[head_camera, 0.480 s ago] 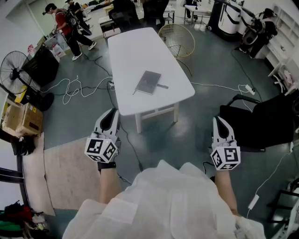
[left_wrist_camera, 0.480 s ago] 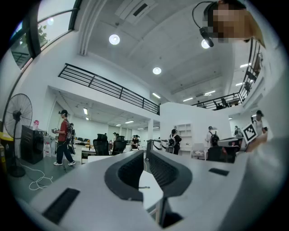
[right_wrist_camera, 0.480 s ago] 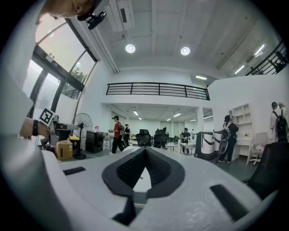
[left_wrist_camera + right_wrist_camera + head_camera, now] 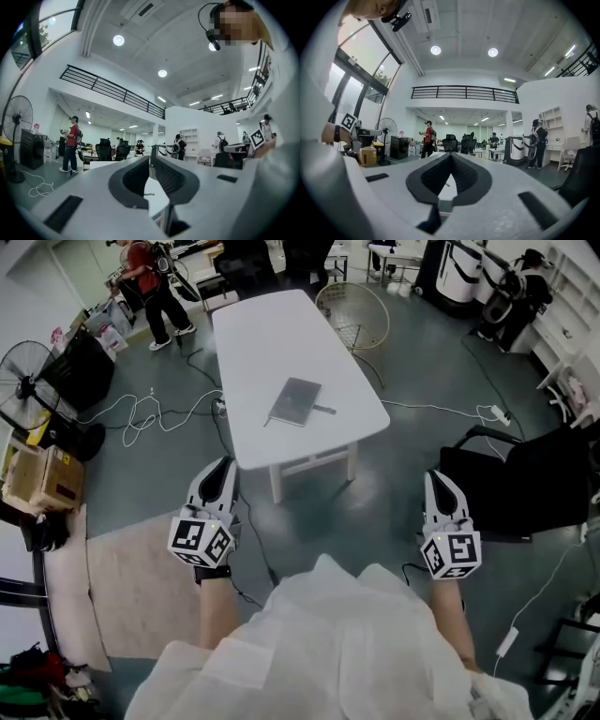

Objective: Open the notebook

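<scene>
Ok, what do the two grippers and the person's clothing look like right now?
The left gripper and right gripper have pale grey-white shells with dark ribbed pads. Each carries a cube of black-and-white square markers. A dark strap circles the left wrist. The person wears a loose white top.

White table (image 4: 267, 334), standing fan (image 4: 26, 387), perhaps a wire chair (image 4: 355, 307).

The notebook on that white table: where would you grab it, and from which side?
The notebook lies closed and flat on the white table, so only its edges offer a pinch. Probably take the cover's thin edge on the long side where a small dark tab sticks out, coming in low from that side. The spine's side is too small to tell.
</scene>
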Demonstrator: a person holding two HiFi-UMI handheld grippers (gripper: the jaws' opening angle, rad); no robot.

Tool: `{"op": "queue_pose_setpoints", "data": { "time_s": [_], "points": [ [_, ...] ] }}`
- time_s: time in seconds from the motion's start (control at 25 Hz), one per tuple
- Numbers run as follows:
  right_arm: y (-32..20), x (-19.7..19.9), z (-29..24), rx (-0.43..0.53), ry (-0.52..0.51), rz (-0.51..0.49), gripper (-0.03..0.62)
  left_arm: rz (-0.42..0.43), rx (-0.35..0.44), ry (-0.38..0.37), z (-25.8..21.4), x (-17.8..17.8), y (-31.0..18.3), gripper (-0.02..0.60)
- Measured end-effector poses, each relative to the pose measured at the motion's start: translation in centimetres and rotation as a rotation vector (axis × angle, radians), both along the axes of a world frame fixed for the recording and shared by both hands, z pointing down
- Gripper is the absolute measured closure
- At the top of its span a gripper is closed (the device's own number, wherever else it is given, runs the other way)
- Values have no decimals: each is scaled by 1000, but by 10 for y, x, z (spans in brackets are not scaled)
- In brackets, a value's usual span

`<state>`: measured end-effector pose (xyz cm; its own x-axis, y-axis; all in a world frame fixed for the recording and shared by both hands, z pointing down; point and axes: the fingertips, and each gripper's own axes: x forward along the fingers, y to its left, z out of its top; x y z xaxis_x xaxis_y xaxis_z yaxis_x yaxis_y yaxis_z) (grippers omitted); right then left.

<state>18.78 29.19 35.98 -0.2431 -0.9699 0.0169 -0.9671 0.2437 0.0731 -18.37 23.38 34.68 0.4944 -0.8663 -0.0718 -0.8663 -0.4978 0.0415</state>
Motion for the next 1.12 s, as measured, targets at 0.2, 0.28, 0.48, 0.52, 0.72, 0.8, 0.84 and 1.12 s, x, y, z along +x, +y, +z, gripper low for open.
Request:
{"op": "queue_pose_setpoints", "data": {
  "time_s": [0.2, 0.28, 0.48, 0.52, 0.72, 0.8, 0.84, 1.12],
  "points": [
    [3, -2, -1, 16, -57, -49, 591, 5, -4, 16, 4, 7, 2, 543],
    [2, -1, -1, 18, -62, -53, 589, 10, -5, 15, 4, 11, 0, 543],
    [-12, -1, 1, 15, -65, -58, 589, 17, -16, 9, 9, 17, -7, 543],
    [-15, -2, 3, 12, -65, -61, 589, 17, -22, 7, 12, 17, -9, 543],
    [-38, -3, 10, 5, -59, -65, 589, 20, -40, 6, 21, 18, -33, 543],
    [-52, -3, 12, -2, -55, -65, 589, 27, -37, 10, 23, 21, -49, 543],
    [-60, -2, 14, -5, -52, -65, 589, 32, -34, 10, 24, 24, -57, 543],
    [-129, 5, 12, 14, -47, -43, 589, 65, -19, 15, 29, 39, -136, 543]
  ]
}}
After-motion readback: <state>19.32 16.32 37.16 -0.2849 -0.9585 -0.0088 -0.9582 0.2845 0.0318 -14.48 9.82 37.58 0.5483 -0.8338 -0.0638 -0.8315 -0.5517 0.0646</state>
